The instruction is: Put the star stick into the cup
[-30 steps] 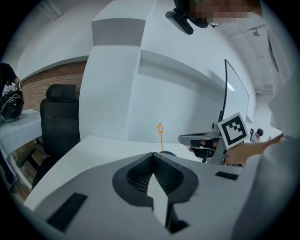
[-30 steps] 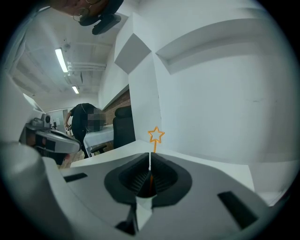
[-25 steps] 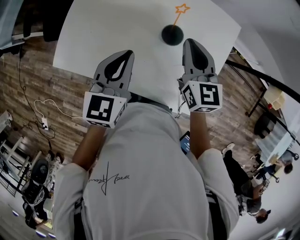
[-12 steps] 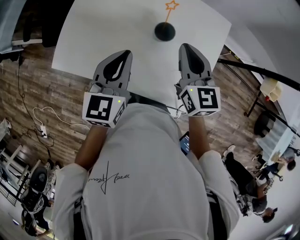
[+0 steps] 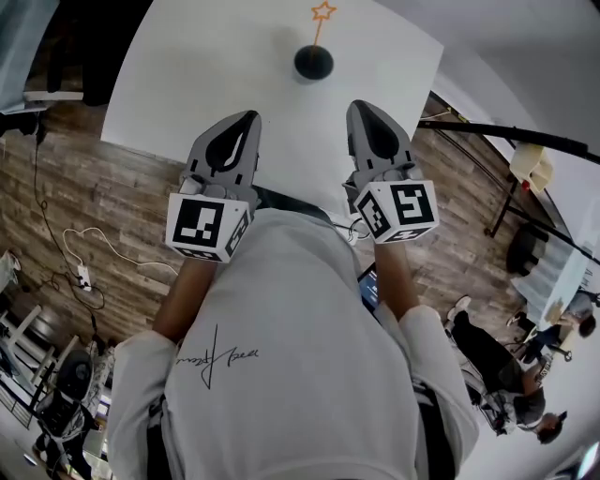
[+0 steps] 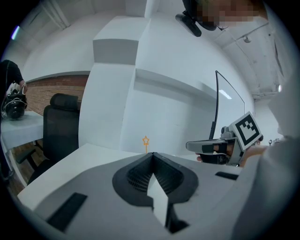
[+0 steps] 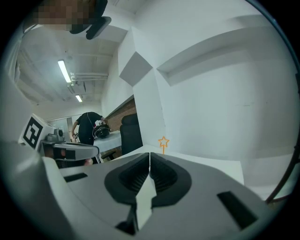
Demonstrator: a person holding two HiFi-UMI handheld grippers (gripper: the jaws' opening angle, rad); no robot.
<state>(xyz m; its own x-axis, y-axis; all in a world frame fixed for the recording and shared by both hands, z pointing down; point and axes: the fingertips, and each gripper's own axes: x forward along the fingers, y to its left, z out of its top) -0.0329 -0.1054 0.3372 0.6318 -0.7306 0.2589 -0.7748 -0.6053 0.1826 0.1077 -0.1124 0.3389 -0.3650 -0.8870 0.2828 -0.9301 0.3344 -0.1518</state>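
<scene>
Seen from the head camera, the person holds both grippers over the near edge of the white surface (image 5: 206, 56), short of the black cup (image 5: 313, 63) that stands toward its far side. The left gripper (image 5: 251, 115) has its jaws pressed together with nothing between them. The right gripper (image 5: 357, 104) is the same, closed and empty, as each gripper view shows. The right gripper is the nearer of the two to the cup, which lies ahead of its tips and slightly to their left. From the left gripper the cup lies ahead and to the right. The orange star stick (image 5: 323, 12) rises out of the cup, long axis upright, star at the top beyond the cup's far rim. It appears to be seated inside the cup already, so the task looks done rather than pending. Bare surface lies between the jaws and the cup, with nothing in the way. Off the surface, left of the cup, a dark office chair (image 6: 61, 129) stands over the wood-plank floor (image 5: 66, 187).
</scene>
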